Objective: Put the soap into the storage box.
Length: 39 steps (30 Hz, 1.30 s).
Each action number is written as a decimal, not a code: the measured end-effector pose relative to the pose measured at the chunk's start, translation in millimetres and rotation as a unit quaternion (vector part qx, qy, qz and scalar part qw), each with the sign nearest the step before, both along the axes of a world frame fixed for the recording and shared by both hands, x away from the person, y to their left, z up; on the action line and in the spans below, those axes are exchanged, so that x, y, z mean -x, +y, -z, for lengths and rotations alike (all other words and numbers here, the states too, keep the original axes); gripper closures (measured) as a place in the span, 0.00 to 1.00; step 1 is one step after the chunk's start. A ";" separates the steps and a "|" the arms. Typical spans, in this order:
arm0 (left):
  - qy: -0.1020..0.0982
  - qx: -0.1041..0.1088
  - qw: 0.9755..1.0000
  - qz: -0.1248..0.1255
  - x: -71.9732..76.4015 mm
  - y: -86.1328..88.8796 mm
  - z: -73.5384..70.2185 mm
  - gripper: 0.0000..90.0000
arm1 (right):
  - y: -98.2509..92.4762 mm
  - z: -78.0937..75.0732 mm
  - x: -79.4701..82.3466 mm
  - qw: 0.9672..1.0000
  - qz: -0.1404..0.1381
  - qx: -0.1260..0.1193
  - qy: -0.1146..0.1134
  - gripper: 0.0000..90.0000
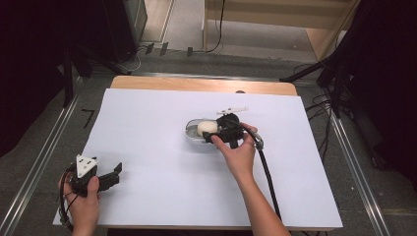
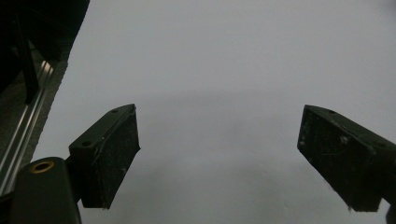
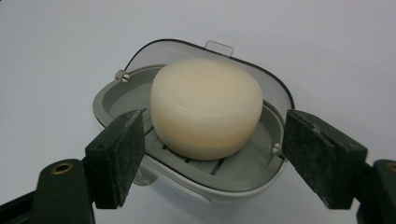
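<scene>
A round, cream-white bar of soap (image 3: 206, 106) sits in an open grey plastic soap box (image 3: 116, 100) with a clear hinged lid, near the middle of the white-covered tabletop (image 1: 157, 147). The right hand-held gripper (image 3: 212, 154) hovers at the box, jaws spread on either side of the soap without touching it. The left hand-held gripper (image 1: 117, 173) rests near the tabletop's front-left corner, jaws spread and empty.

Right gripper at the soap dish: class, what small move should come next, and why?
Probably draw the right gripper back from the soap: its jaws stand open on either side without touching it, and the soap already rests in the open soap dish.
</scene>
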<state>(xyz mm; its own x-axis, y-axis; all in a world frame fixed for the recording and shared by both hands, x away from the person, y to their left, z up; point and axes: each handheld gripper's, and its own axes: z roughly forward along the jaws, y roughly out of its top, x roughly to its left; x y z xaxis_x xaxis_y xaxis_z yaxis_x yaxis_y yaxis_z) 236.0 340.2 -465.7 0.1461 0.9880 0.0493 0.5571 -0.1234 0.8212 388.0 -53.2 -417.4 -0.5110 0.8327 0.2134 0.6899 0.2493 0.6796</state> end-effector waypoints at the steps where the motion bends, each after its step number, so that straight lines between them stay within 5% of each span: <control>1: 0.000 0.000 1.000 0.000 0.0 0.0 0.0 0.15 | -1.5 -0.6 0.5 1.000 0.002 0.000 -0.001 0.25; 39: -0.001 -0.001 1.000 -0.001 0.1 -0.9 0.2 0.15 | -74.0 18.5 22.0 0.999 0.040 -0.005 -0.001 0.21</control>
<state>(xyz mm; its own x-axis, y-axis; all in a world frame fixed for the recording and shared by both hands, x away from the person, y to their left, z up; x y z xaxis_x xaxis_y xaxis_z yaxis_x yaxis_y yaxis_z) 235.9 339.3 -466.0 0.1431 0.9884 0.0516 0.5550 -0.1233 0.8226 366.0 -127.2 -435.8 -0.4439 0.8685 0.2206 0.7053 0.1869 0.6838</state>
